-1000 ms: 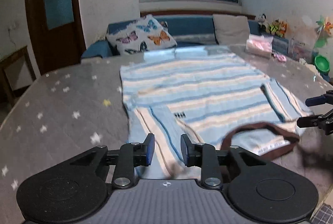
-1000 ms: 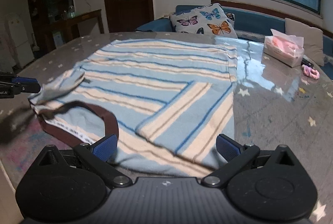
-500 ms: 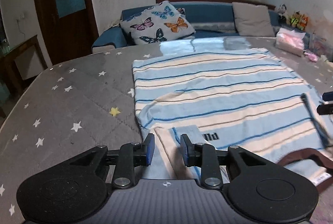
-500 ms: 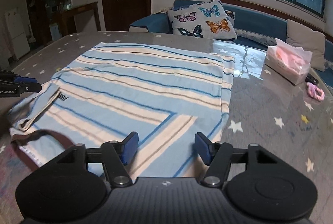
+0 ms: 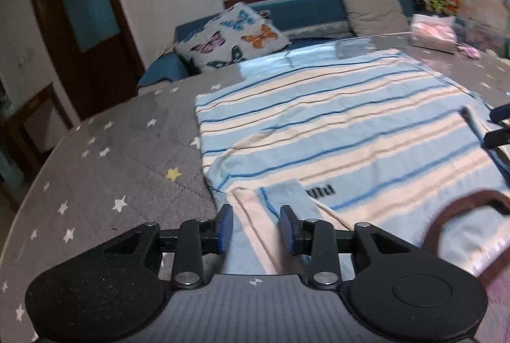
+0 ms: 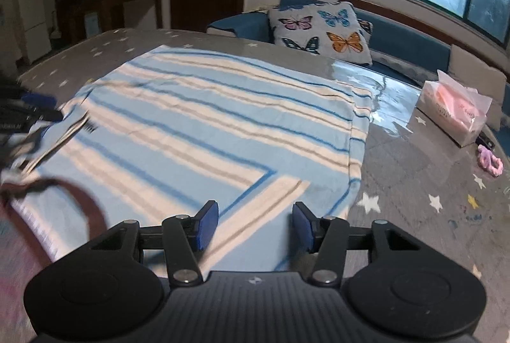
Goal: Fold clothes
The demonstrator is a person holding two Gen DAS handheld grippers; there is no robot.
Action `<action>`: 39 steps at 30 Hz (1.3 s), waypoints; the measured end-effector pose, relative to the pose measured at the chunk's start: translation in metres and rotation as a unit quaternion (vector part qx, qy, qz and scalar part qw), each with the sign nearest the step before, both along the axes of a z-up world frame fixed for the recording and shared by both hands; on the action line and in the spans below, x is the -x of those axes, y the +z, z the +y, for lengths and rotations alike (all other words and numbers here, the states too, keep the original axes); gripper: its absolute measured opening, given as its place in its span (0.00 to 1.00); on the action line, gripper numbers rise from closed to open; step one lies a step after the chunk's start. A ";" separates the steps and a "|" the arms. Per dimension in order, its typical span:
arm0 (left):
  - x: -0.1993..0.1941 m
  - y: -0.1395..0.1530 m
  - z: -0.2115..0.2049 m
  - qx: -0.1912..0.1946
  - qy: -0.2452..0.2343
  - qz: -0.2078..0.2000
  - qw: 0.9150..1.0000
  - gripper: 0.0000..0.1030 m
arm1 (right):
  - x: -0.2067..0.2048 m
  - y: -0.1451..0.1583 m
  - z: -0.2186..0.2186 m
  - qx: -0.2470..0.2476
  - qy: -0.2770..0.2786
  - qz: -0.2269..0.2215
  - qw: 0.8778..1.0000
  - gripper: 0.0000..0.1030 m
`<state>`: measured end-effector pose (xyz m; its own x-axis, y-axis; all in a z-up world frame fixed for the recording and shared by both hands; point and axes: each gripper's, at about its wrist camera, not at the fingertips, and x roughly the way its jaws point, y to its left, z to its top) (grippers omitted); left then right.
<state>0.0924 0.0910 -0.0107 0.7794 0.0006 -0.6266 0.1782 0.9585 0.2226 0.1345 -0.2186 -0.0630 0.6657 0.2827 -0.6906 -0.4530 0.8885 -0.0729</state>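
A light-blue and cream striped T-shirt (image 5: 334, 126) with a brown collar (image 5: 459, 209) lies flat on the grey star-patterned table (image 5: 105, 171). Both sleeves are folded inward over the body. My left gripper (image 5: 256, 228) is open, low over the folded left sleeve (image 5: 280, 199) at the near edge. In the right wrist view the shirt (image 6: 207, 126) fills the middle and my right gripper (image 6: 255, 225) is open over the folded right sleeve (image 6: 264, 209). Each gripper shows at the edge of the other's view.
A pink tissue pack (image 6: 452, 110) and a pink hair tie (image 6: 491, 160) lie on the table right of the shirt. A blue sofa with a butterfly cushion (image 6: 322, 31) stands behind the table. A dark wooden door (image 5: 83, 24) is at the back left.
Both sleeves were folded in and let go. Both grippers have drawn back toward the near edge, and the right gripper has narrowed from wide open.
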 end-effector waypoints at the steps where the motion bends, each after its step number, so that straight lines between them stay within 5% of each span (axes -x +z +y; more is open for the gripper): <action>1: 0.005 0.000 -0.002 -0.004 -0.007 -0.001 1.000 0.35 | 0.007 0.000 0.000 0.004 0.005 -0.002 1.000 0.51; 14: 0.072 0.005 -0.012 -0.049 -0.079 -0.015 0.996 0.46 | 0.077 0.008 -0.007 0.030 0.051 -0.008 0.998 0.53; 20: 0.103 -0.001 -0.014 -0.088 -0.144 -0.007 0.986 0.52 | 0.102 0.012 -0.009 0.050 0.096 -0.009 0.994 0.65; 24: 0.108 -0.012 -0.018 -0.119 -0.167 -0.002 0.979 0.53 | 0.106 0.008 -0.004 0.073 0.118 -0.010 0.990 0.67; 31: 0.090 -0.013 -0.018 -0.115 -0.190 -0.003 0.975 0.53 | 0.090 0.005 -0.004 0.065 0.122 -0.001 0.990 0.66; 33: 0.084 -0.013 -0.018 -0.110 -0.200 0.000 0.974 0.45 | 0.084 0.004 -0.005 0.062 0.123 0.001 0.990 0.65; 36: 0.076 -0.013 -0.020 -0.098 -0.212 0.012 0.972 0.24 | 0.075 0.004 -0.008 0.051 0.124 0.007 0.991 0.54; 39: 0.076 -0.015 -0.025 -0.103 -0.216 0.010 0.971 0.13 | 0.070 0.004 -0.010 0.036 0.126 0.022 0.991 0.39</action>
